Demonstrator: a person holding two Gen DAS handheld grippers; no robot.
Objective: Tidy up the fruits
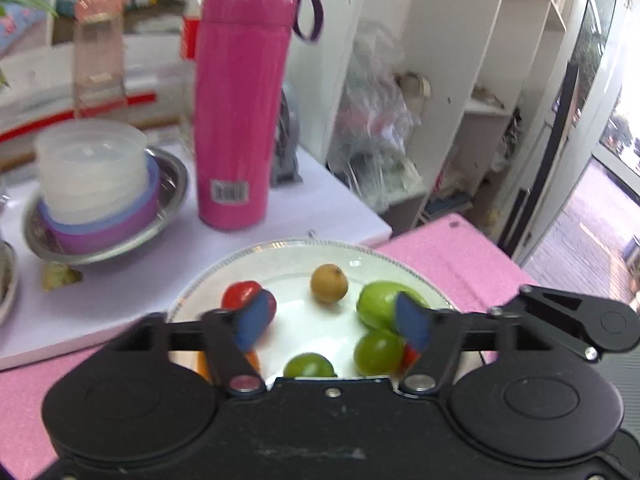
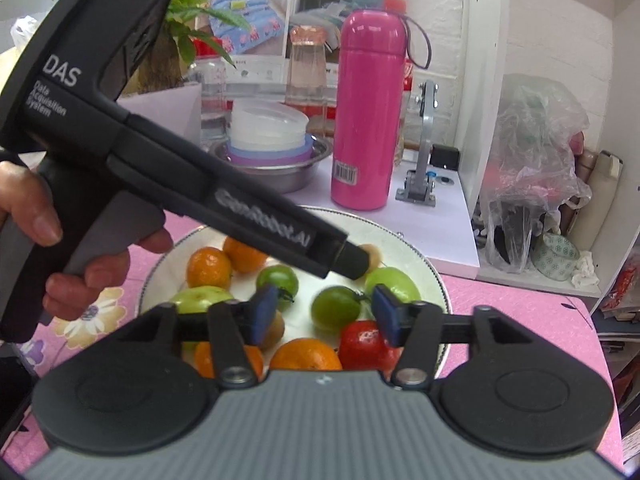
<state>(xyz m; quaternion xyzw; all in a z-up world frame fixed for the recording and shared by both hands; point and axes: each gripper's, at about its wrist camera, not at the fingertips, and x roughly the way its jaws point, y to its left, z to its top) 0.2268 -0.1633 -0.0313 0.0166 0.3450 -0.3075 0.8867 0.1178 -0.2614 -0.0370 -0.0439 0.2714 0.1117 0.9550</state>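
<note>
A white plate (image 1: pixel 280 256) on a pink mat holds mixed fruit. In the left wrist view it shows a brown longan (image 1: pixel 329 282), a red tomato (image 1: pixel 240 294) and green fruits (image 1: pixel 378 304). My left gripper (image 1: pixel 334 322) is open and empty just above the plate. In the right wrist view the plate (image 2: pixel 434 280) holds oranges (image 2: pixel 209 267), green tomatoes (image 2: pixel 335 308) and a red tomato (image 2: pixel 362 342). My right gripper (image 2: pixel 325 316) is open and empty above them. The left gripper's black body (image 2: pixel 180 176) crosses over the plate.
A pink bottle (image 1: pixel 240 112) stands on a white board behind the plate, also in the right wrist view (image 2: pixel 366 120). A steel bowl with stacked plastic cups (image 1: pixel 96 192) sits to its left. White shelves with plastic bags (image 1: pixel 372 120) stand on the right.
</note>
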